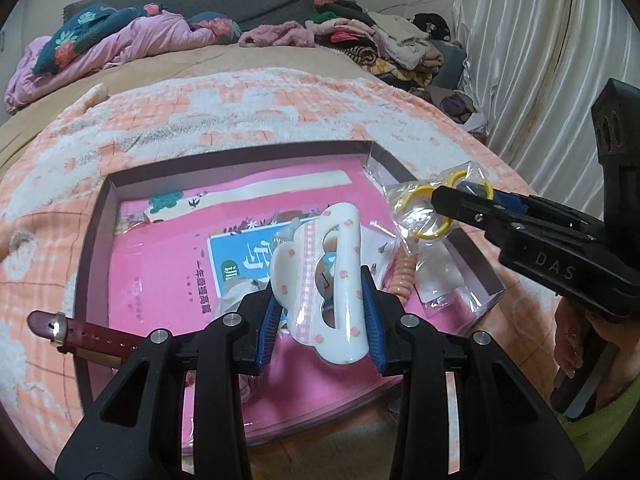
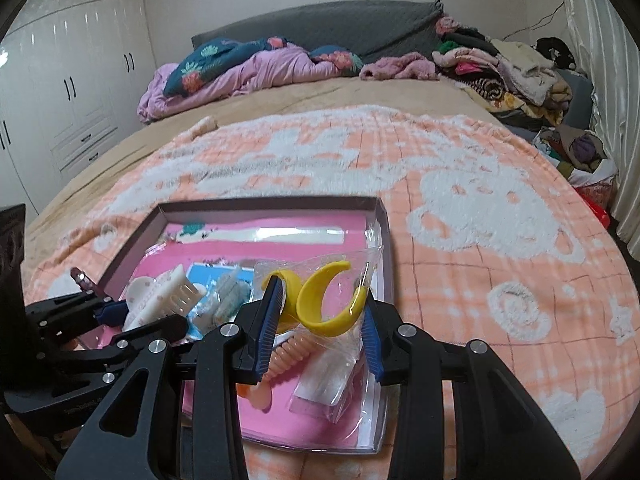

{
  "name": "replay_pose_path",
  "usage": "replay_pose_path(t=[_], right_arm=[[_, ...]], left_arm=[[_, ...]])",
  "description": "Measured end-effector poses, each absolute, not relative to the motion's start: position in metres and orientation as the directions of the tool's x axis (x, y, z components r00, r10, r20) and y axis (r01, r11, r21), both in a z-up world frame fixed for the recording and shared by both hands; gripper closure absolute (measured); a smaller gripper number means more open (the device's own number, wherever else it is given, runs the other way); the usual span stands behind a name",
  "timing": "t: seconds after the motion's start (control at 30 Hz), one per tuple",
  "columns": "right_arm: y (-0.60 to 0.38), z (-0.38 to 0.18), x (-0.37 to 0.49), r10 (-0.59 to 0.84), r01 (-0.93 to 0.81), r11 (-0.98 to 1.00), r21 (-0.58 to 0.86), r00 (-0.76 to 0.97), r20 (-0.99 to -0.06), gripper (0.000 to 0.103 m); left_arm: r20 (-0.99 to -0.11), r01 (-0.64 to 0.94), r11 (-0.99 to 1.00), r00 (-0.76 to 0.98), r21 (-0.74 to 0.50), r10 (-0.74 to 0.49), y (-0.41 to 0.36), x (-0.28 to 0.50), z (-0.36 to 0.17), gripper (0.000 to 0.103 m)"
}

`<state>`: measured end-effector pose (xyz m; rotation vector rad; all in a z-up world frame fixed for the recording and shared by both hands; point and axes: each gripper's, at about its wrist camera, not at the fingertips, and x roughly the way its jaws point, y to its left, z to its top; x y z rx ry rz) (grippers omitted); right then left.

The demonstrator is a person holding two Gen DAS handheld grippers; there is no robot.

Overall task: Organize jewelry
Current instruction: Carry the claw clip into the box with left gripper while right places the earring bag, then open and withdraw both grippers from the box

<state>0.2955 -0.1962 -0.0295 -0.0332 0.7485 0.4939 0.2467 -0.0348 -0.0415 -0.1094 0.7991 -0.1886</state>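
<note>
Left wrist view
- Left claw: my left gripper (image 1: pixel 324 312) is clamped narrow on the white hair claw clip (image 1: pixel 320 276), both blue pads pressing its sides.
- Clip axis: its long axis runs straight ahead from my jaws, tipped up and away, with the far end well past the fingertips.
- What lies under it: the tray (image 1: pixel 236 152) sits directly below and ahead of the claw, with its pink lining under the clip.
- Neighbours: the peach coil hair tie (image 1: pixel 404 276) lies just right of my right finger; the maroon watch strap (image 1: pixel 80 330) lies to the left, across the tray's near-left wall.
- Other arm: my right gripper (image 1: pixel 452 200) comes in from the right, ahead of and above my left claw, gripping a clear bag of yellow rings (image 1: pixel 424 208).

Right wrist view
- Right claw: my right gripper (image 2: pixel 320 312) holds the clear bag (image 2: pixel 328 300) between its pads, jaws narrow.
- Bag position: it stands up between the fingertips, the yellow rings side by side across the gap, hanging over the tray's (image 2: pixel 272 204) right half.
- Nearer hand: I judge the right claw nearer the tray's right side, where the coil tie (image 2: pixel 288 350) lies just below.
- Left claw: my left gripper (image 2: pixel 132 316) sits low to the left with the clip (image 2: pixel 160 296).
</note>
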Motion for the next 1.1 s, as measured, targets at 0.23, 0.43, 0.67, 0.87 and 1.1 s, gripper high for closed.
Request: replay_pose_path(t=[0.23,0.43,0.67,0.87,1.1], right_arm=[[-0.199,-0.033,0.297,0.423,-0.430,0.887,0.168,0.611,-0.669,0.051],[-0.211,-0.021,0.293,0.432,-0.406,0.892,0.198,0.636,-0.639,0.029],[-0.232,0.003,0.281,0.461,-0.387,0.886,0.256,0.677,-0.573,0.015],[-0.244,0.022,0.267,0.476,-0.394,0.879,0.268,0.700,-0.532,0.010],[-0.251,0.040,0.245,0.483,-0.408,0.875,0.260,0.719,-0.500,0.007]], left_arm=[[-0.699,0.124,0.982,0.689,-0.145,-0.190,-0.037,0.243,-0.040,0.069],[-0.692,0.110,0.983,0.699,-0.145,-0.181,-0.033,0.239,-0.036,0.063],[-0.672,0.085,0.986,0.723,-0.145,-0.161,-0.025,0.232,-0.023,0.044],[-0.643,0.062,0.988,0.753,-0.145,-0.141,-0.017,0.221,-0.003,0.021],[-0.608,0.026,0.986,0.784,-0.164,-0.122,-0.005,0.205,0.022,0.011]])
